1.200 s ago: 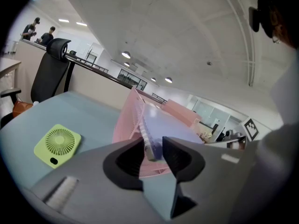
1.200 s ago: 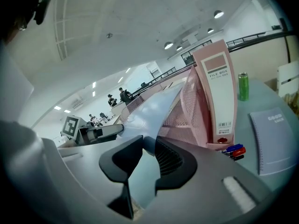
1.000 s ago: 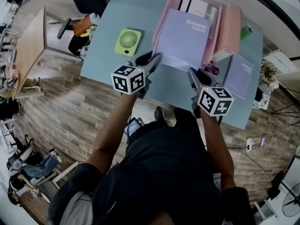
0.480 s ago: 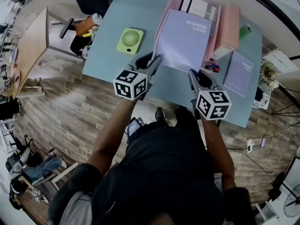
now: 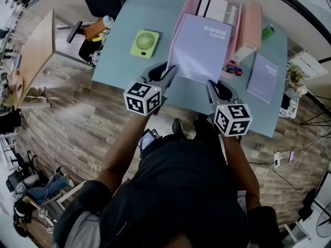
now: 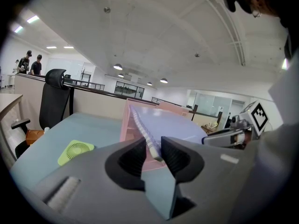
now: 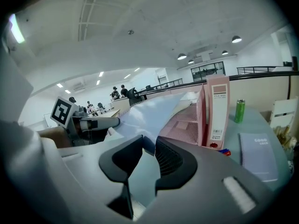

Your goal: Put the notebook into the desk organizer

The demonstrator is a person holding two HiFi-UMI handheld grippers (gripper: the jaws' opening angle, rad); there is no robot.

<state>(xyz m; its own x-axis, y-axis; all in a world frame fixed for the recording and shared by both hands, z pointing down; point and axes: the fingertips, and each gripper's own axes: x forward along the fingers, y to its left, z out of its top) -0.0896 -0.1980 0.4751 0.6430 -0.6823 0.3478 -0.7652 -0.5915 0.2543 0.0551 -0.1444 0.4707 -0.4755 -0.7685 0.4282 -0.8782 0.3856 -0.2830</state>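
At the near edge of the desk (image 5: pixel 116 61), a person works a gripper in each hand. Left gripper (image 5: pixel 170 70): fingers pinching the lavender notebook (image 5: pixel 201 48) at its near left corner, on the spiral binding. Right gripper (image 5: pixel 211 85): fingers pinching the near right corner. The notebook slopes over the pink desk organizer (image 5: pixel 189 1), far edge toward the books (image 5: pixel 214 6) standing at its back. Whether it already rests on the organizer I cannot tell.

Step in hand, as I judge it: sliding the notebook in. To do it well, move both hands together so the cover does not twist, lead with the far edge, stay left of the pink file box (image 5: pixel 252 25), and let go only once it sits.
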